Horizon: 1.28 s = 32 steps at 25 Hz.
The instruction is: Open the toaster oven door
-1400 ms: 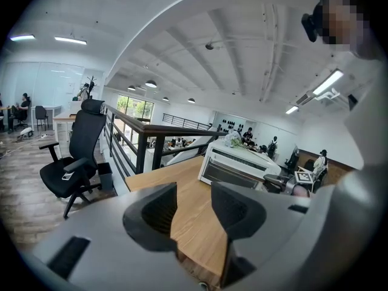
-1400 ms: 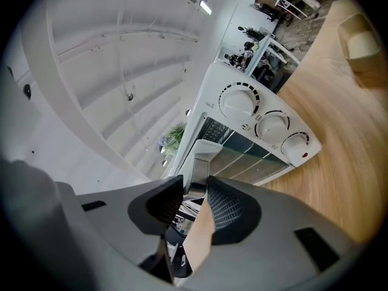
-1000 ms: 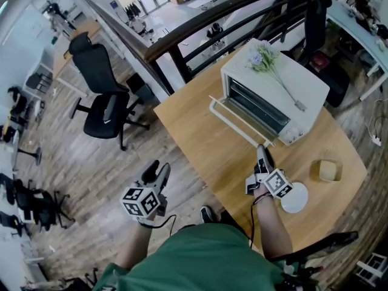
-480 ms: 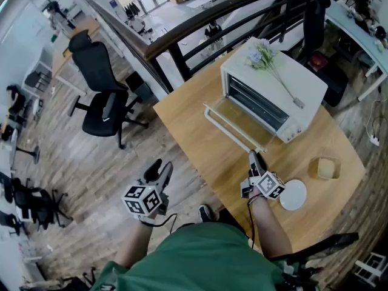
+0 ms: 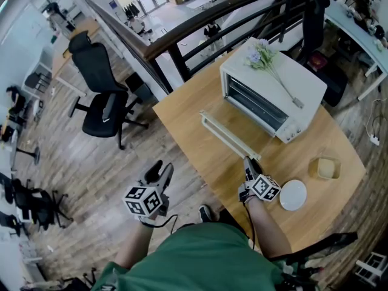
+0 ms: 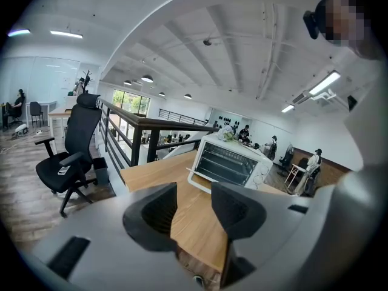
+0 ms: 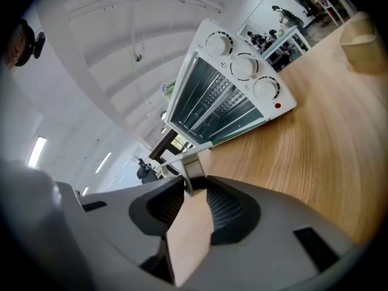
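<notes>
A white toaster oven (image 5: 285, 86) stands at the far side of the wooden table (image 5: 194, 126), with its glass door (image 5: 233, 126) swung down almost flat toward me. My right gripper (image 5: 247, 161) is shut on the near end of the door's handle bar (image 5: 221, 135). In the right gripper view the handle (image 7: 189, 223) sits pinched between the two pads, with the oven (image 7: 230, 90) and its three knobs beyond. My left gripper (image 5: 159, 170) hangs off the table's left edge over the floor. It is open with nothing between its fingers (image 6: 154, 214).
A bunch of artificial flowers (image 5: 264, 56) lies on top of the oven. A white plate (image 5: 293, 194) and a small tan box (image 5: 327, 170) sit at the table's near right. A dark railing (image 5: 182, 35) runs behind the table and a black office chair (image 5: 103, 108) stands to the left.
The oven door has swung further down and toward me. My right gripper has drawn back with the handle in it. The left gripper has hardly moved.
</notes>
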{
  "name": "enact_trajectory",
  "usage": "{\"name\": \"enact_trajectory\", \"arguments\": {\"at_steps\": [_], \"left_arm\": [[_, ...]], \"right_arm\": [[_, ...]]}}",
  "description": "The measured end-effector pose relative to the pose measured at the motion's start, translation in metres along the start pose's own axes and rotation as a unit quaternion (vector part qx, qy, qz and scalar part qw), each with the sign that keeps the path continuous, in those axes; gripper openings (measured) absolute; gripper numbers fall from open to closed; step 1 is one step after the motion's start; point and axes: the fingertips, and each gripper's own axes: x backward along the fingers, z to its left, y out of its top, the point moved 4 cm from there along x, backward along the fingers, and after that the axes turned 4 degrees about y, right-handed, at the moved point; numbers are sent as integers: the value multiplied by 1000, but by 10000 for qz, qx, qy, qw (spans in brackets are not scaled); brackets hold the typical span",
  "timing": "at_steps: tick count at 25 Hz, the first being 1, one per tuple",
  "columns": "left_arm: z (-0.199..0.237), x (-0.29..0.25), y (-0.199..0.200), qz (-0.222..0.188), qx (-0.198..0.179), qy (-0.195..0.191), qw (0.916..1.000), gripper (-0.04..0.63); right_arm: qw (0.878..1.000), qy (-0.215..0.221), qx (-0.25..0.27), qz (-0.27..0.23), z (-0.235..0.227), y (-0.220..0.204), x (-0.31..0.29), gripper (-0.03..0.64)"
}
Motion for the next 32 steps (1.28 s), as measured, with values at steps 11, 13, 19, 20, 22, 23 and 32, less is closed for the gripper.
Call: {"name": "enact_trajectory", "arguments": {"at_steps": [11,13,19,20,22,23,32], "left_arm": [[-1,-3,-2,40,15,-32,10000,186],[-2,-3,-2,47,12,-38,10000,186],[-2,-3,-3,65,11,-75,10000,186],[-3,-3,-3,65,7,-87,9999,187],[-4,-3,-4,66,-1,-105,9999,186],[-5,-3,-4,67,-5,-113,9999,186],[-6,-4,-6,28,22,-223,9997,187]], "right_arm": [[9978,-398,-101,528,-28,-39,-1,130],[9969,-492,-101,600,-29,-42,2,124],[9954,-622,-202,706,-36,-54,10,112],[9952,-627,-223,714,-36,-55,12,114],[9948,-636,-267,753,-36,-58,15,117],[9947,-633,-273,764,-35,-59,16,109],[9956,-381,-288,801,-8,-65,23,109]]}}
